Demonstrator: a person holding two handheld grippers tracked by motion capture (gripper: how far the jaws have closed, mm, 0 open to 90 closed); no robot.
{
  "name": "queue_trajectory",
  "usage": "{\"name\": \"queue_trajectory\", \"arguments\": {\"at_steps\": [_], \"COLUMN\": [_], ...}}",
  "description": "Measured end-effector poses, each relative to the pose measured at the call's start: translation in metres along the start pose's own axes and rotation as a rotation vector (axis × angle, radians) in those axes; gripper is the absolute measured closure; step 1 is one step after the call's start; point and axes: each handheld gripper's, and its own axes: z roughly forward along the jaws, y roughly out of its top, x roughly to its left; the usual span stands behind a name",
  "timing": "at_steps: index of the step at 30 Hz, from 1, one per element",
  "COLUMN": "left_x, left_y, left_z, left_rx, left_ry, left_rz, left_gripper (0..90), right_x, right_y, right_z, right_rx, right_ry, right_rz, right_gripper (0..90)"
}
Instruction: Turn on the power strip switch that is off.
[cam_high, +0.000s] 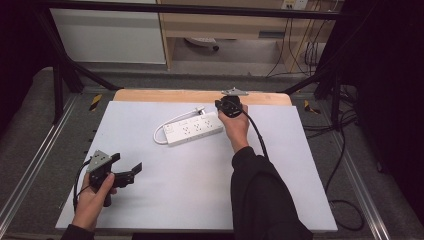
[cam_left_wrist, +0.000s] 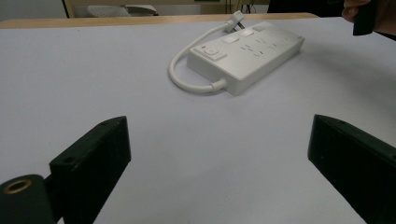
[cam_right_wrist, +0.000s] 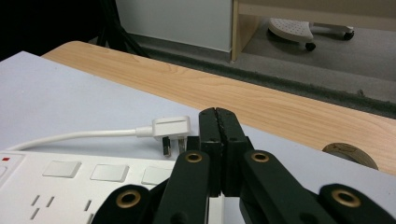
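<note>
Left tool (cam_high: 129, 167) gapes wide; right tool (cam_right_wrist: 218, 122) closed, empty; power strip (cam_high: 194, 129) lies diagonally, plug (cam_right_wrist: 170, 127) far-right.

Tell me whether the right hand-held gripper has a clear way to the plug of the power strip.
Probably yes. The right hand-held gripper hangs over the far end of the power strip, its jaws closed, and the plug lies just beside the tips on bare table. Nothing stands between them, but the jaws must open first.
</note>
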Motion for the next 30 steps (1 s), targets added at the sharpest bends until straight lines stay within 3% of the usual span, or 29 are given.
{"name": "queue_trajectory", "arguments": {"at_steps": [30], "left_x": [0.000], "left_y": [0.002], "left_z": [0.001], "left_rx": [0.001], "left_ry": [-0.003], "left_rz": [-0.001], "left_gripper": [6.0], "right_x": [0.010], "right_y": [-0.015], "right_z": [0.016], "right_rx": [0.046], "right_ry": [0.016], "right_rz": [0.009], "right_gripper": [90.0]}}
